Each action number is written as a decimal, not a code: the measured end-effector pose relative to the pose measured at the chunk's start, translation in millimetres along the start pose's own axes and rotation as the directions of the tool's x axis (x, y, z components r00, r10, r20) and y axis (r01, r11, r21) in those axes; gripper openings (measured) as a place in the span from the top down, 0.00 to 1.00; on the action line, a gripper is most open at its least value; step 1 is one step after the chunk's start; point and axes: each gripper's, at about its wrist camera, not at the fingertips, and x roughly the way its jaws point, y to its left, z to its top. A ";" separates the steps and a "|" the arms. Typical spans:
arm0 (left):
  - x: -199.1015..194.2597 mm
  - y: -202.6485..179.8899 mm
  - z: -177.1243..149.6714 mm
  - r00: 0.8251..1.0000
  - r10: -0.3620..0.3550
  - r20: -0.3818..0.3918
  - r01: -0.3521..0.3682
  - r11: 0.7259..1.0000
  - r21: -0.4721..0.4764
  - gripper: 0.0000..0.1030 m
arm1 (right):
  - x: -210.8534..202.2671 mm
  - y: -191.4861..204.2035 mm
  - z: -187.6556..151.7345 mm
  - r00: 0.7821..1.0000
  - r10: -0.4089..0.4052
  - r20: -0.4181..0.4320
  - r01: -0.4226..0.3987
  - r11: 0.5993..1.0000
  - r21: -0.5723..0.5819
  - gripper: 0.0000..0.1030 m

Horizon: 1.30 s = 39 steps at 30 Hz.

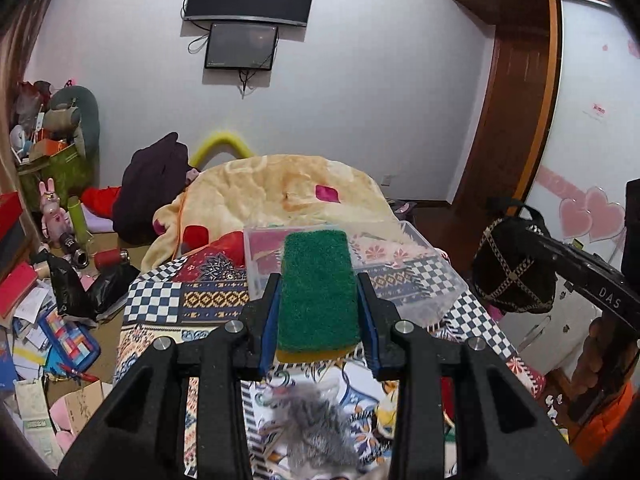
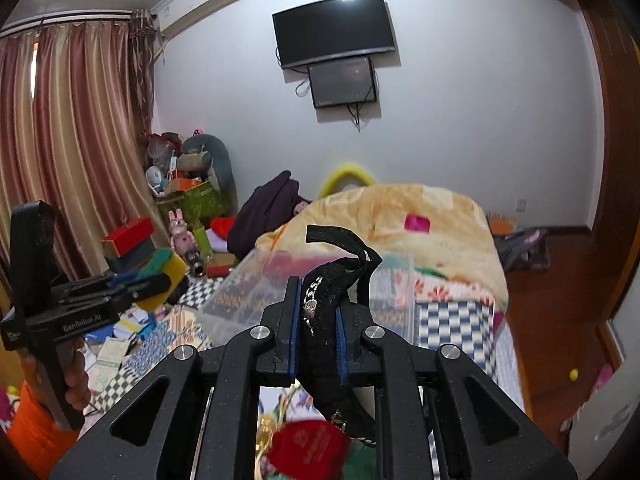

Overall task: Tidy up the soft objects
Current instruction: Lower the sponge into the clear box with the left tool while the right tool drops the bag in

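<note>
The left gripper (image 1: 318, 300) has its fingers (image 1: 269, 312) pinching a sponge (image 1: 318, 288) — green scouring face up, yellow foam beneath — by its two long sides, held in the air above the patterned bedspread (image 1: 192, 300) and just short of the clear plastic bin (image 1: 404, 268) that sits on the bed. The right gripper (image 2: 318, 334) has its fingers pressed onto a black fabric pouch (image 2: 328, 300) with a silver chain pattern, its strap (image 2: 340, 240) flopping over the top; the left view shows the pouch (image 1: 514, 268) hanging free, well off the right edge of the bed. Both things look light and yielding. The foam should compress under the pads, so the grip across its sides seems sound, though a hard squeeze would bow it. The pouch is limp and will likely sag and swing, so a hold on bunched cloth near the top — not on the loose strap — appears the safer place. A grey fluffy item (image 1: 316, 428) lies on the bedspread below the left gripper, blurred.
</note>
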 end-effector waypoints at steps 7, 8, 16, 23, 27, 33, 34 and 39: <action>30.8 0.2 15.2 0.999 0.004 -0.036 -0.004 1.000 -0.001 0.66 | 29.0 4.6 16.0 1.000 -0.010 0.018 0.011 0.999 -0.049 0.87; 35.4 -0.1 16.3 0.999 0.002 -0.043 -0.002 1.000 -0.001 0.66 | 34.8 4.6 17.4 1.000 -0.010 0.016 0.010 0.999 -0.051 0.87; 83.7 3.1 22.1 0.989 -0.024 -0.146 0.022 1.000 -0.016 0.66 | 85.8 6.4 12.9 0.997 -0.019 -0.075 0.012 0.995 -0.096 0.87; 124.2 2.8 16.3 0.971 -0.016 -0.239 0.014 1.000 -0.009 0.66 | 123.1 3.1 -2.4 0.976 -0.009 -0.216 -0.015 0.994 -0.106 0.87; 139.2 -2.0 9.4 0.960 0.005 -0.279 0.002 1.000 0.023 0.66 | 135.8 0.6 -10.8 0.956 0.001 -0.293 -0.031 0.995 -0.097 0.87; 151.7 -4.0 2.4 0.946 0.023 -0.324 -0.010 0.999 0.042 0.64 | 144.1 -1.2 -20.3 0.927 0.001 -0.374 -0.040 0.995 -0.096 0.87; 151.9 -4.0 2.1 0.945 0.020 -0.327 -0.008 0.999 0.039 0.62 | 144.1 -1.2 -20.8 0.924 -0.002 -0.382 -0.040 0.994 -0.101 0.87; 142.7 -5.4 2.9 0.953 0.035 -0.302 -0.024 0.999 0.039 0.45 | 137.9 -2.8 -20.6 0.916 -0.001 -0.401 -0.040 0.995 -0.096 0.71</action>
